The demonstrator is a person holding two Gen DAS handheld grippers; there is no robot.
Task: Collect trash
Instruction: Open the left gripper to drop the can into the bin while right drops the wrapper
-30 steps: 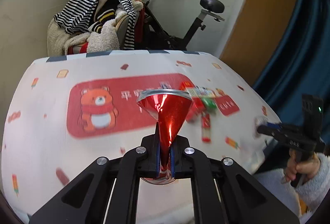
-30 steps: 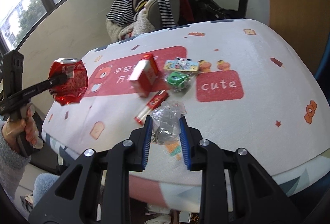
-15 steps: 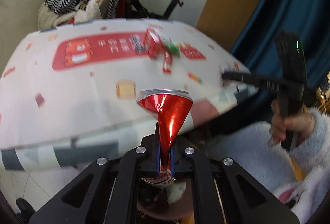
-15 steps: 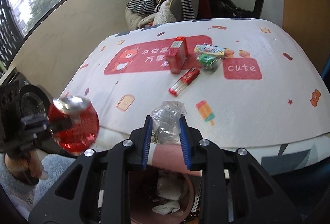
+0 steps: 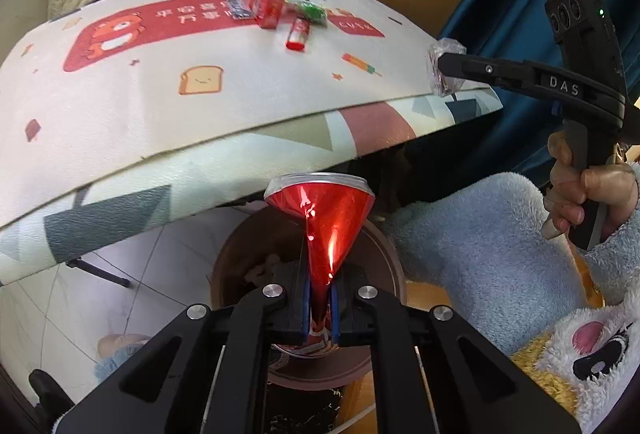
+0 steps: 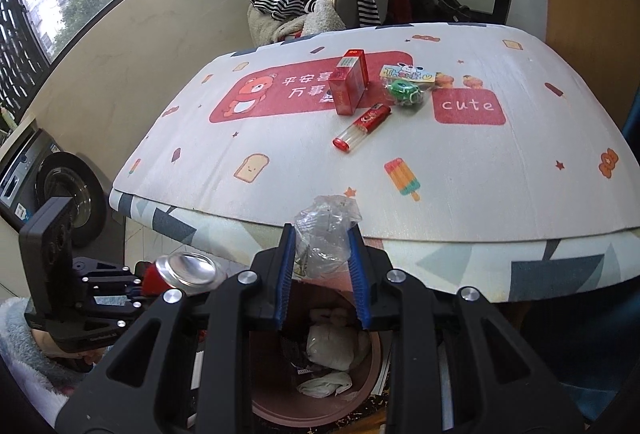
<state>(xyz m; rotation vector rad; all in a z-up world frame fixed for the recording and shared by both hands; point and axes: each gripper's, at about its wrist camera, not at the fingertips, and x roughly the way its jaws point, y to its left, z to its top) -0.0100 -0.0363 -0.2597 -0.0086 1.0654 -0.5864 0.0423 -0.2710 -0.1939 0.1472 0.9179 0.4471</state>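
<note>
Two grippers hang over the pink bin (image 6: 362, 392) below the table's near edge, left gripper (image 5: 320, 310) clenching a crushed red can (image 5: 320, 212), right gripper (image 6: 322, 272) pinching crumpled clear plastic (image 6: 326, 230); either could miss if released off-centre.

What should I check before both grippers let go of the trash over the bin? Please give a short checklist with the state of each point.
1. Left gripper clamped on the crushed red can: ok.
2. Right gripper clamped on the crumpled clear plastic: ok.
3. Can above the opening of the pink bin: ok in the left wrist view.
4. Plastic above the bin: ok, the bin's inside shows right below the fingers in the right wrist view.
5. Room left in the bin: ok, only some white paper lies low inside.
6. The two grippers apart from each other: ok.
</note>
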